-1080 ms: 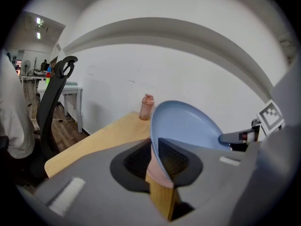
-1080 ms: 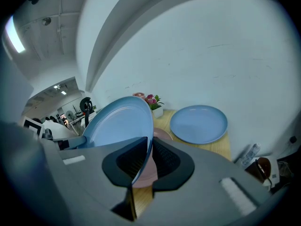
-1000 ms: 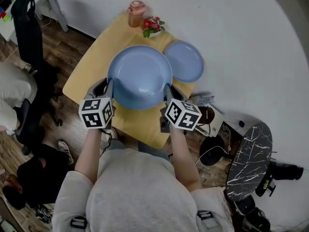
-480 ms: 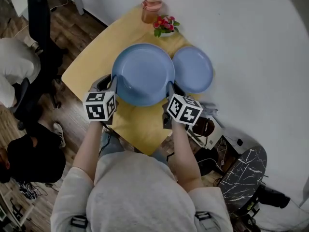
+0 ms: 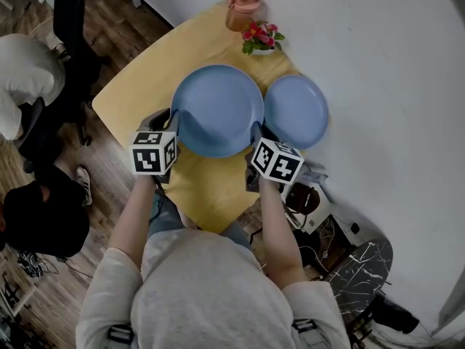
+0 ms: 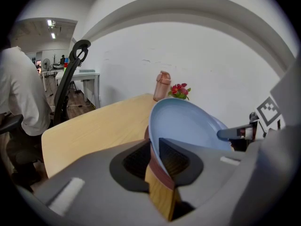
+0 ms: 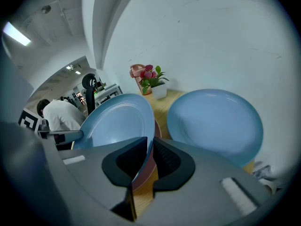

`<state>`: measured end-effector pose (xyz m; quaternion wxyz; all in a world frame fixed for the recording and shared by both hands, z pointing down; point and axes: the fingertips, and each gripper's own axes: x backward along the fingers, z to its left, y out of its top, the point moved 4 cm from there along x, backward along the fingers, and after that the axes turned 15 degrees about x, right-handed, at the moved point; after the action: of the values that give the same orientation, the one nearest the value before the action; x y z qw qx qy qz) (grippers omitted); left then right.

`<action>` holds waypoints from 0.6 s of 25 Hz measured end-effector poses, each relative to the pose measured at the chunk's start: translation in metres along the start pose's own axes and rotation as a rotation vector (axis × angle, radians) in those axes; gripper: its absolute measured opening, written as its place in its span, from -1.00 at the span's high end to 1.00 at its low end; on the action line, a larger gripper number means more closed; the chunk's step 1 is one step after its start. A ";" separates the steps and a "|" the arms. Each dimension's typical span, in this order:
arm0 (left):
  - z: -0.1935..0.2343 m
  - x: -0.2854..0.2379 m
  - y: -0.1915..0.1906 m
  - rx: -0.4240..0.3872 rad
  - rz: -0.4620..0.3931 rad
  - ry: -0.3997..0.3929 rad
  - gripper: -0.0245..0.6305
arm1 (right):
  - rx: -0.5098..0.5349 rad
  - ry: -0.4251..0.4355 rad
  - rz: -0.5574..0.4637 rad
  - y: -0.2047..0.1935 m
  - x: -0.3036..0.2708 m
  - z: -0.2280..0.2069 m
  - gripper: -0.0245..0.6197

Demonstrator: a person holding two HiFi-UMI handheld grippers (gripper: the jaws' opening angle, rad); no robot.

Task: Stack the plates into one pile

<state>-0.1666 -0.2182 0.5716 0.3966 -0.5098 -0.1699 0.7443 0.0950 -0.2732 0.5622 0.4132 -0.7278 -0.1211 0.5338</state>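
Observation:
A large blue plate (image 5: 218, 107) with a reddish-brown underside is held just above the wooden table (image 5: 142, 82), tilted slightly. My left gripper (image 5: 172, 124) is shut on its left rim, and my right gripper (image 5: 256, 134) is shut on its right rim. In the left gripper view the rim of the large plate (image 6: 188, 124) runs between the jaws of the left gripper (image 6: 155, 147). The right gripper view shows the same for the large plate (image 7: 117, 121) and the right gripper (image 7: 150, 149). A smaller blue plate (image 5: 296, 111) (image 7: 216, 121) lies flat on the table to the right, its edge next to the large plate.
A pot of red flowers (image 5: 260, 38) and a pink bottle (image 5: 241, 9) stand at the table's far edge by the white wall. A black office chair (image 5: 69, 20) and a seated person in white (image 5: 22, 71) are to the left. Cables and gear lie on the floor right of the table.
The head view has swung, so the table sits further right in the frame. Both grippers keep their hold on the large plate, which stays beside the smaller plate.

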 end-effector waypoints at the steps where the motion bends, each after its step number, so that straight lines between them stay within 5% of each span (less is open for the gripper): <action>1: 0.000 -0.001 -0.001 0.000 0.003 0.003 0.56 | -0.002 0.003 0.005 -0.002 -0.001 -0.001 0.80; 15: 0.009 -0.009 -0.019 -0.026 0.033 0.057 0.53 | 0.075 0.022 0.046 -0.015 -0.012 0.003 0.79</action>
<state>-0.1648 -0.2120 0.5938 0.3823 -0.5385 -0.1600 0.7337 0.0921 -0.2697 0.5815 0.4290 -0.7202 -0.0797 0.5394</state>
